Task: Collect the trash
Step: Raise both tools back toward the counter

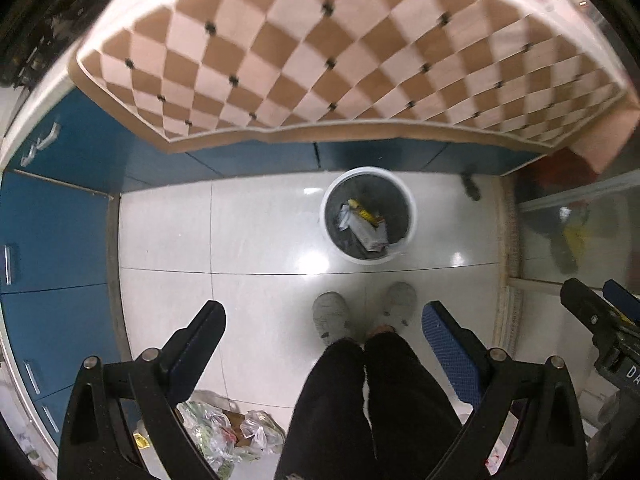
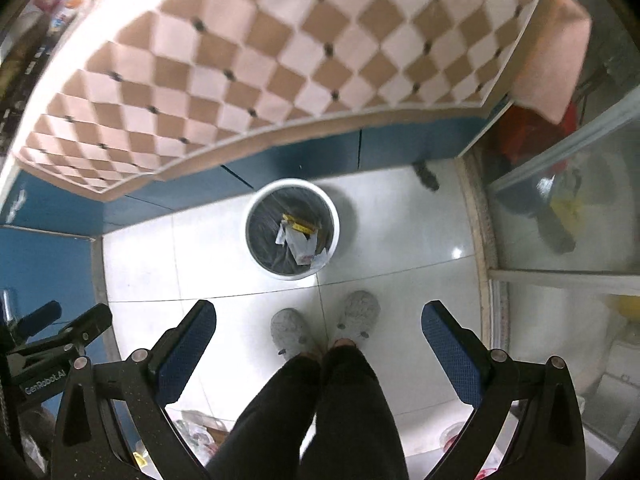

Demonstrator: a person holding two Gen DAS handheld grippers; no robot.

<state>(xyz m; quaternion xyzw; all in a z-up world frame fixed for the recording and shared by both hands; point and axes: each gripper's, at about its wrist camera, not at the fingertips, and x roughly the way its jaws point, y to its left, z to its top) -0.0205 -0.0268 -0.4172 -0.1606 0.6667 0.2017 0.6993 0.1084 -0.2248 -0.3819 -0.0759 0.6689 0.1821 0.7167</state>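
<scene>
White floor tiles point(image 1: 260, 232) shine below both claws. Behind and below the left claw point(image 1: 324, 320), one pile of bags point(image 1: 232, 436) waits on the floor. Ahead, past two slippers, sits one bin point(image 1: 368, 216) with trash inside. The left claw and the right claw point(image 2: 320, 320) are wide open, holding nothing. I think reaching low and pinching one bag gently works best.

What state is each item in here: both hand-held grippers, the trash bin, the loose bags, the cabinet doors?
left hand-held gripper: open, holding nothing.
right hand-held gripper: open, holding nothing.
trash bin: upright, lined, uncovered, some paper and packaging inside.
plastic bags: crumpled on the floor, outside the bin.
blue cabinet doors: shut.
</scene>
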